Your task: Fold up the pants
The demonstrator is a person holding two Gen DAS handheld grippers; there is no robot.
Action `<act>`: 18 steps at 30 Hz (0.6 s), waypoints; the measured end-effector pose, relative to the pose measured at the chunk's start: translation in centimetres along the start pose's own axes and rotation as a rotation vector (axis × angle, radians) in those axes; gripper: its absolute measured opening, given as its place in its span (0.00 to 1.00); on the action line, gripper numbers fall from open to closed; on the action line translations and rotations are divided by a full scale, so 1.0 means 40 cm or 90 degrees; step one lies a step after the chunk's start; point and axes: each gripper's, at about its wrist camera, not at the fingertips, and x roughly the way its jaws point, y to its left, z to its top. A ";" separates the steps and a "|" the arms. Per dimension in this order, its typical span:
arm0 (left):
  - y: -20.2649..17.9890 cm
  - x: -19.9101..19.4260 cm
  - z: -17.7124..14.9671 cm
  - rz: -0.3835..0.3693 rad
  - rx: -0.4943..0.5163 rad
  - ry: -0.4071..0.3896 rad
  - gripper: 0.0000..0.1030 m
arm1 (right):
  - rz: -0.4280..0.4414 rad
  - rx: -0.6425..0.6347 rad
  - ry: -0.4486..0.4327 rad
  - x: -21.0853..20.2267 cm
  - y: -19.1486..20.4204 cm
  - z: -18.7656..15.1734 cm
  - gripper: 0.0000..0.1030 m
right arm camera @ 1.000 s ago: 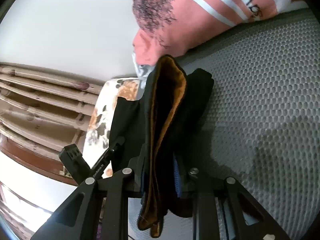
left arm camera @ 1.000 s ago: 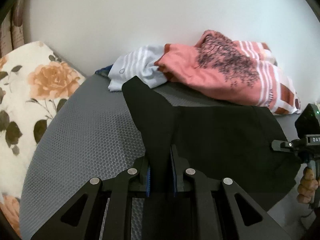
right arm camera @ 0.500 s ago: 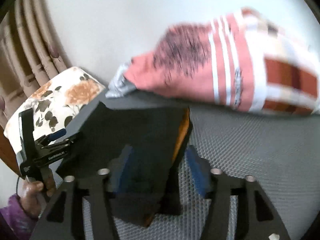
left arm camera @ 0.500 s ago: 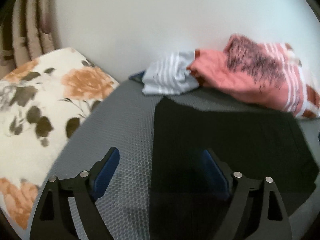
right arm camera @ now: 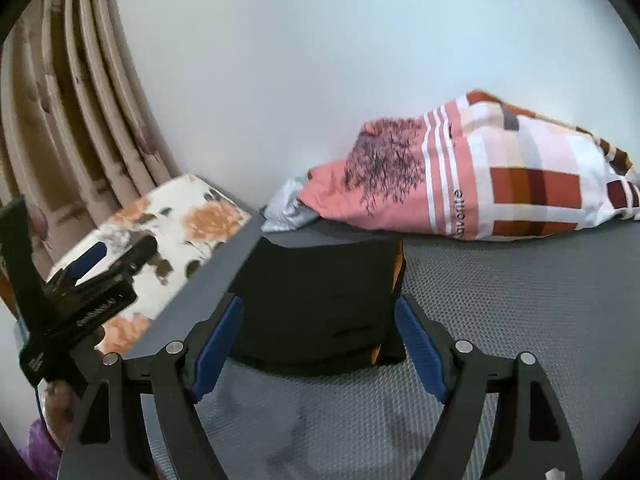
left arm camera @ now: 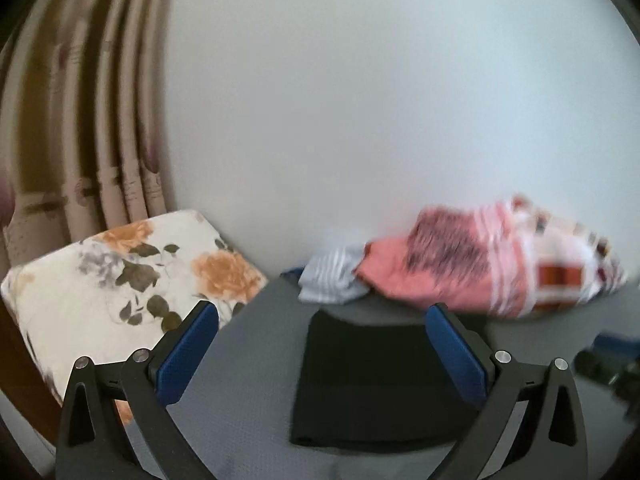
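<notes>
The black pants (left arm camera: pixel 372 380) lie folded in a flat rectangle on the grey mesh surface (left arm camera: pixel 248 396); in the right wrist view (right arm camera: pixel 316 300) an orange lining shows at their right edge. My left gripper (left arm camera: pixel 322 356) is open and empty, drawn back above the pants' left part. My right gripper (right arm camera: pixel 318 344) is open and empty, its blue pads (right arm camera: pixel 420 354) either side of the near edge of the pants. The left gripper also shows at the left of the right wrist view (right arm camera: pixel 86 276).
A pile of pink, striped and checked clothes (right arm camera: pixel 460 184) lies against the white wall behind the pants. A floral cushion (left arm camera: pixel 120 280) sits at the left, with curtains (left arm camera: pixel 80 120) behind it. The grey mesh surface (right arm camera: pixel 520 300) stretches to the right.
Both grippers have opened and let go of the pants, then drawn back and up. The pants now lie flat and folded on the surface.
</notes>
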 end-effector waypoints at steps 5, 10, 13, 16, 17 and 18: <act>0.033 -0.156 0.052 0.052 -0.108 -0.025 1.00 | 0.011 -0.002 -0.045 -0.147 0.026 0.004 0.83; 0.064 -0.243 0.090 -0.010 -0.141 0.011 1.00 | 0.015 -0.022 -0.067 -0.251 0.063 -0.006 0.84; 0.054 -0.292 0.102 -0.007 -0.108 -0.009 1.00 | 0.024 -0.024 -0.075 -0.294 0.075 -0.012 0.85; 0.040 -0.327 0.110 -0.009 -0.078 -0.011 1.00 | 0.027 -0.031 -0.074 -0.321 0.090 -0.017 0.86; 0.036 -0.340 0.109 -0.006 -0.072 -0.016 1.00 | 0.029 -0.033 -0.076 -0.330 0.093 -0.019 0.86; 0.032 -0.347 0.109 -0.003 -0.068 -0.017 1.00 | 0.032 -0.034 -0.078 -0.339 0.097 -0.021 0.86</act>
